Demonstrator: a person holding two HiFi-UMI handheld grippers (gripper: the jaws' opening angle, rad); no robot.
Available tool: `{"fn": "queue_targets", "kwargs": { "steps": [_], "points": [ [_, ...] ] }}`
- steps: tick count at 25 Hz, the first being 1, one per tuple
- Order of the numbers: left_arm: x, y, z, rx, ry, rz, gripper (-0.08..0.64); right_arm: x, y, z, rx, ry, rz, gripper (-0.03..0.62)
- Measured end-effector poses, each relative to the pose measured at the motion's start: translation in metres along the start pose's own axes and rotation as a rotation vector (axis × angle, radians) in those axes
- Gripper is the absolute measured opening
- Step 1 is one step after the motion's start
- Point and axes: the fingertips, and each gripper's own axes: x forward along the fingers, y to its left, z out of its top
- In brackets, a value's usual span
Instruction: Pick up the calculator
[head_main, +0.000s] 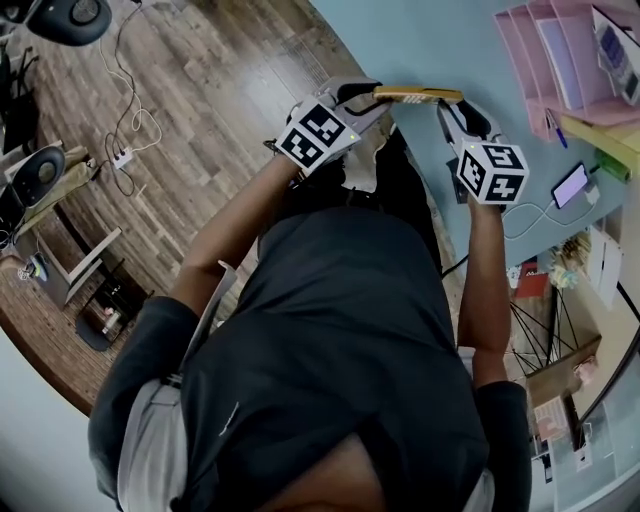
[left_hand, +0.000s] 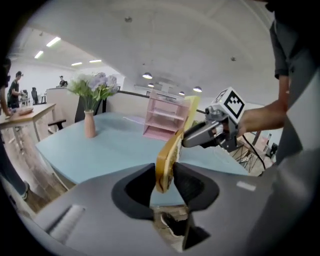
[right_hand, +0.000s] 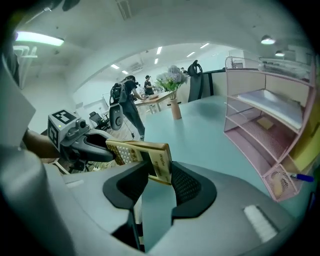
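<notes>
A gold calculator (head_main: 418, 95) hangs in the air over the teal table's (head_main: 430, 35) near edge, held at both ends. My left gripper (head_main: 375, 98) is shut on its left end; in the left gripper view the thin body (left_hand: 167, 160) stands on edge between the pads (left_hand: 186, 182). My right gripper (head_main: 447, 105) is shut on the other end; in the right gripper view the keypad face (right_hand: 140, 152) runs leftward from the jaws. Each gripper shows in the other's view: the right gripper (left_hand: 210, 132) and the left gripper (right_hand: 82, 142).
A pink desk organizer (head_main: 560, 50) stands at the table's far right, with a phone (head_main: 572, 185) on a cable near it. A vase of flowers (left_hand: 90, 122) stands on the table. Chairs and cables lie on the wooden floor (head_main: 200, 90) to the left.
</notes>
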Motion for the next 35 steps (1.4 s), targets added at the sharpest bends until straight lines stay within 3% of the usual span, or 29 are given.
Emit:
{"fn": "queue_targets", "kwargs": {
  "steps": [8,16,25,35],
  "points": [
    [-0.037,-0.018,0.060,0.238,-0.108,-0.063,0.156,-0.034,0.021,0.046,-0.039,-0.135,-0.004,0.141],
    [-0.081,-0.024,0.114,0.403,-0.206,-0.028,0.156,-0.079,0.047,0.101,-0.092,-0.301,-0.031,0.141],
    [-0.123,-0.038,0.162,0.516,-0.365,-0.039,0.156,-0.126,0.078,0.145,-0.192,-0.403,-0.131,0.126],
    [-0.146,-0.055,0.182,0.558,-0.427,-0.084,0.156,-0.161,0.097,0.155,-0.232,-0.448,-0.221,0.118]
  ]
}}
